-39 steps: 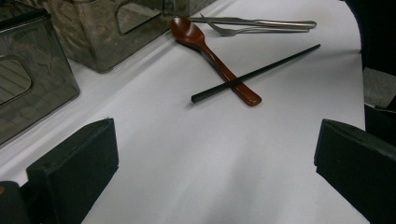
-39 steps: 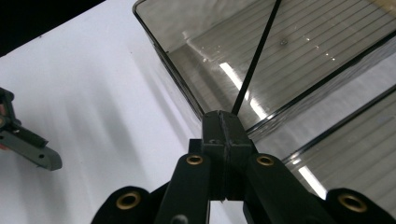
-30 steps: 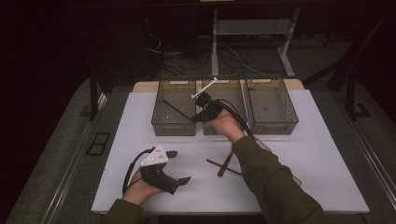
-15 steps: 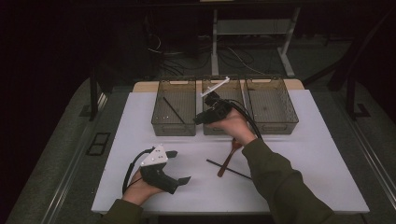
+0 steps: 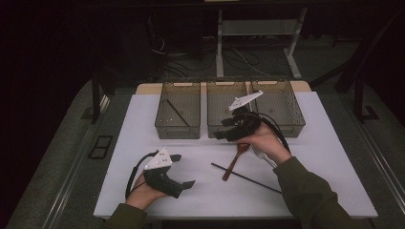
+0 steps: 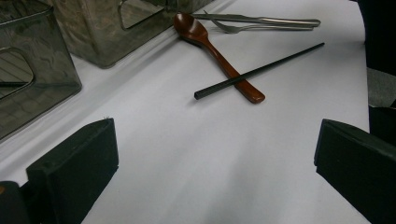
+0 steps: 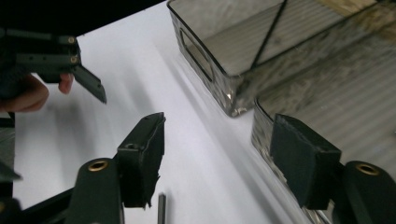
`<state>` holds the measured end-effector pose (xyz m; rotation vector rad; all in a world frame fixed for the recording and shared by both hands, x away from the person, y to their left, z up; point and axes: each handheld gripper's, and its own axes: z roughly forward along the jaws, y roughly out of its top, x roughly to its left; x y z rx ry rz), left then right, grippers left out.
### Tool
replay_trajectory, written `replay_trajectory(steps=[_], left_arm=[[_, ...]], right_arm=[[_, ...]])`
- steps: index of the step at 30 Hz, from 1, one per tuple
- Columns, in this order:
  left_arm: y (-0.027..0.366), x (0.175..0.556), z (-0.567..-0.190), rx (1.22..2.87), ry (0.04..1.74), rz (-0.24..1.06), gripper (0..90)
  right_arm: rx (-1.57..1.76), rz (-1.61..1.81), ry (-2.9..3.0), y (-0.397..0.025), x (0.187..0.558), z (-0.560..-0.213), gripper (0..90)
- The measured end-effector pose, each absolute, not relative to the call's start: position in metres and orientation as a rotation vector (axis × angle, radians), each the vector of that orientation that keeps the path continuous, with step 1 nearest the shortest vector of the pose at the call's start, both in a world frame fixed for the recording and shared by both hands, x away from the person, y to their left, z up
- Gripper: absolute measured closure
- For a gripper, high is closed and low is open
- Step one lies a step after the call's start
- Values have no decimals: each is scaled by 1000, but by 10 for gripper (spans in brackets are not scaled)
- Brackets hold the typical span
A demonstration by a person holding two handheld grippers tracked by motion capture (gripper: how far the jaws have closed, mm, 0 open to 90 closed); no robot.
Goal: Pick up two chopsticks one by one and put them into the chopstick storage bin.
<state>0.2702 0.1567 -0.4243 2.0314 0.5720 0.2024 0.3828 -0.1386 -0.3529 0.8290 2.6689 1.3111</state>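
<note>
Seemingly 3 bins (image 5: 177, 128), 1 spoon (image 5: 234, 160), 2 chopsticks (image 5: 246, 177).

White table (image 5: 143, 143) carries three clear bins (image 5: 177, 109) in a row at its far edge. Left bin holds one black chopstick (image 5: 177, 112). On the table near the bins: brown wooden spoon (image 6: 219, 58), a second chopstick (image 6: 259, 71) lying across its handle, and a metal fork (image 6: 261, 22) beside the spoon's bowl
</note>
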Motion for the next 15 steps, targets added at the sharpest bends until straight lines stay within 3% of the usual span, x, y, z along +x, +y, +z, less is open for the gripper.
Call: replay_trajectory(steps=[15], left_arm=[[157,271,-426,2025,589,198,0]], right_arm=[[785,1280,2702,-182,337,-373,323]])
